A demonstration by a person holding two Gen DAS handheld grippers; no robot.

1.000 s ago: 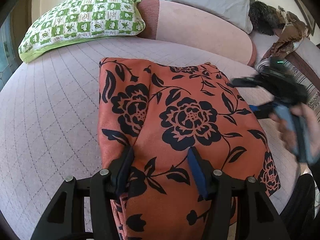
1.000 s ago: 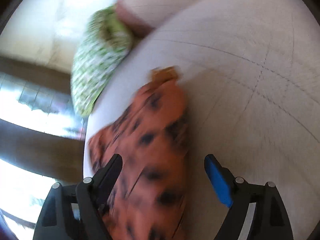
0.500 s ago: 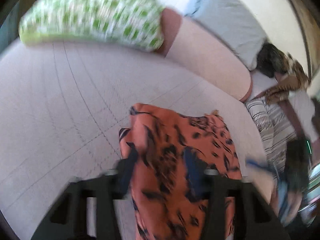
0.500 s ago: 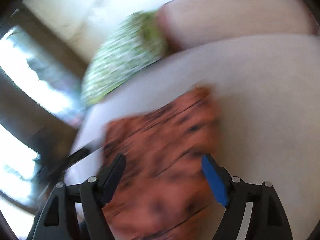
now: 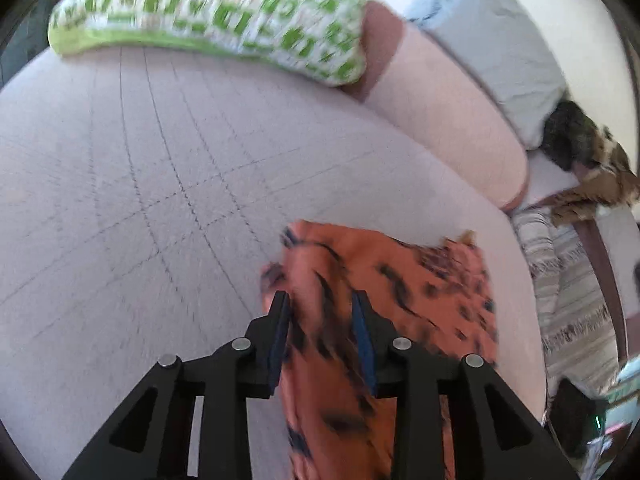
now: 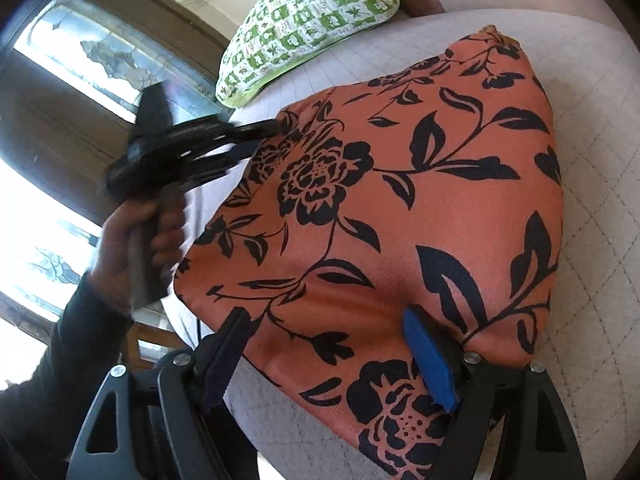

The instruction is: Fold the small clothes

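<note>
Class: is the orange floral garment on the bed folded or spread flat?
Folded: the orange floral garment forms a compact, doubled, puffy block with rounded edges.

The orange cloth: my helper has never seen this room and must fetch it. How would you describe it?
Find the pale quilted bed with a green checked pillow at its head. The orange cloth lies folded on the bed, nearer its edge than the pillow. Nothing else there is rust orange with big black flowers and leaves.
</note>
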